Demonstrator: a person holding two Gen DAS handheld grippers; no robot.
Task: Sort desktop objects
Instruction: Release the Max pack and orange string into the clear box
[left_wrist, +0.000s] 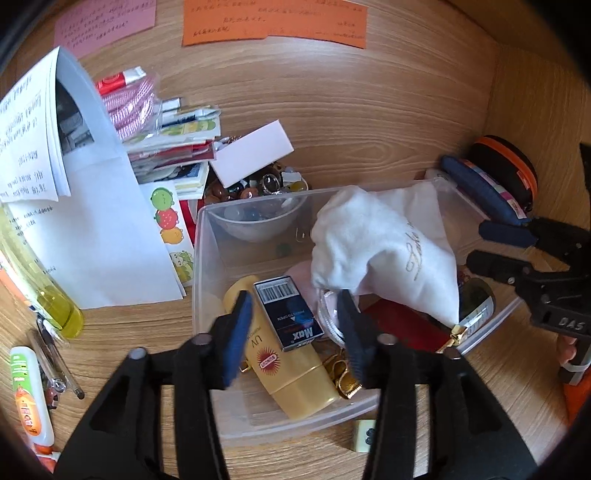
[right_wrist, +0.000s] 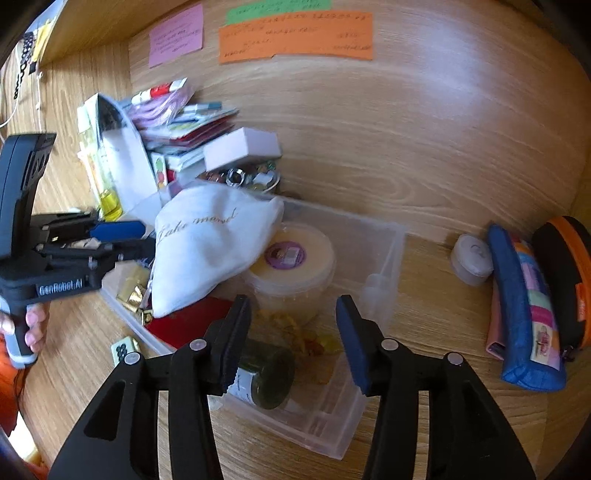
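Box (left_wrist: 291, 314) of staples lies lengthwise right between the wide-open, empty left claw (left_wrist: 295, 332), on the sunscreen tube (left_wrist: 288, 369); right claw (right_wrist: 293, 339) gapes empty too.

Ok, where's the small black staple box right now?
In the left wrist view, the small black staple box lies inside the clear plastic bin, on the yellow sunscreen tube, just left of the white drawstring pouch.

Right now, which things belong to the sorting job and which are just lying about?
In the job: clear bin, white pouch, sunscreen tube, Max box, dark jar, yellow tub.

Lying about: wall notes, paper stack, pencil case.
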